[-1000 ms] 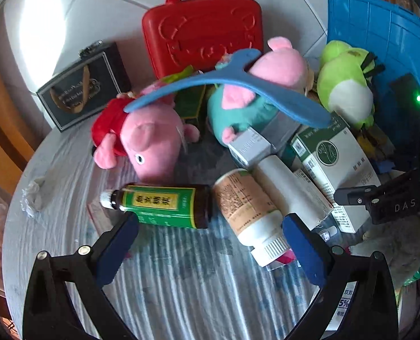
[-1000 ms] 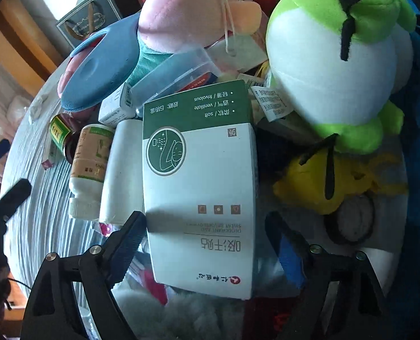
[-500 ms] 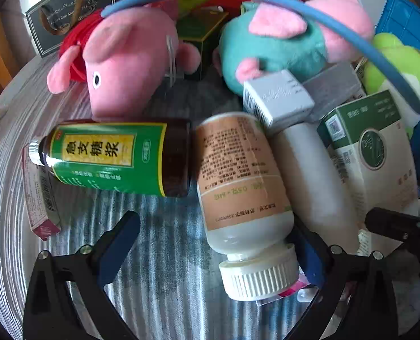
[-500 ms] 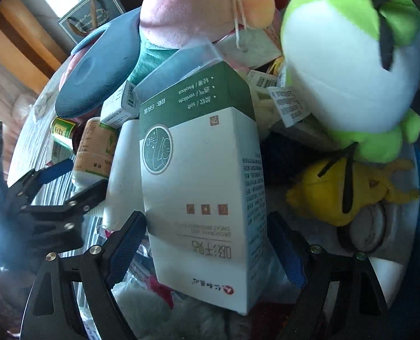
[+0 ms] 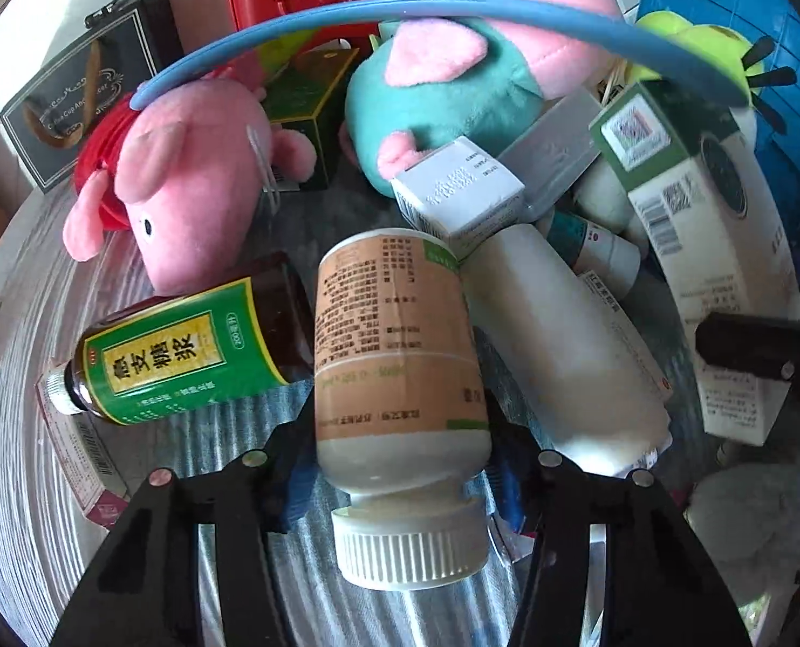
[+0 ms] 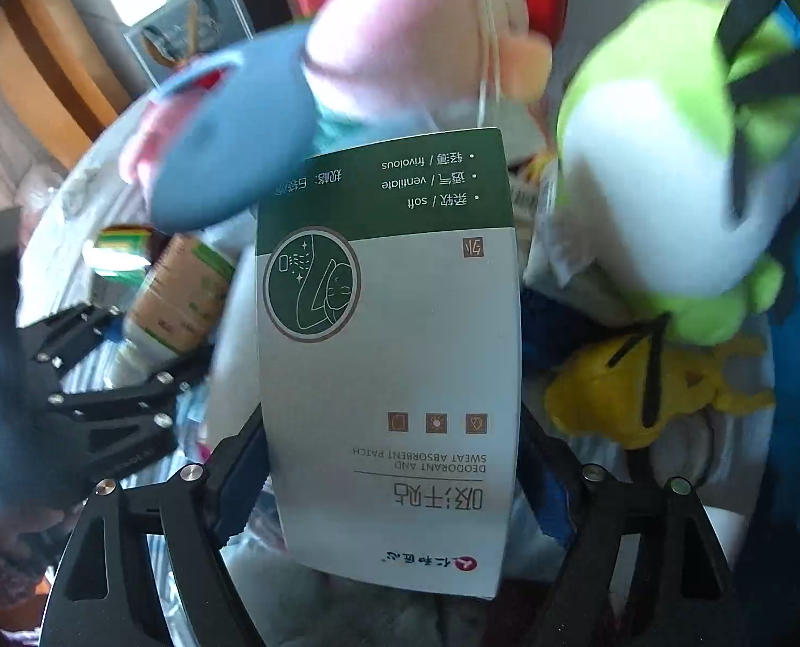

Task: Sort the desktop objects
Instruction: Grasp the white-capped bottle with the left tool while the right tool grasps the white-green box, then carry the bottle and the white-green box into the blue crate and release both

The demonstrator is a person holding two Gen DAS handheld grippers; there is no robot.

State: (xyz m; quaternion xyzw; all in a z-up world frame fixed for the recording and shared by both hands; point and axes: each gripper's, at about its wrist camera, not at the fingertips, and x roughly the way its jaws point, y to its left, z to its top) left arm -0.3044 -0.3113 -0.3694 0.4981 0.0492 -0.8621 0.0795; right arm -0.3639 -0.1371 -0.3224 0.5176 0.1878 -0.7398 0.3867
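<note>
My left gripper [image 5: 400, 463] closing around pill bottle [image 5: 400, 356]; right gripper [image 6: 394, 469] closing on sweat-patch box [image 6: 389, 356]. Next: lift both, sort.

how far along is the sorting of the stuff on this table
Barely started: nothing visibly sorted yet; toys, boxes and bottles lie mixed. In hand: the left hand-held gripper is closing around the tan-labelled pill bottle, and the right hand-held gripper is closing on the green-and-white box. Left: the syrup bottle, pink pig plush and more.
</note>
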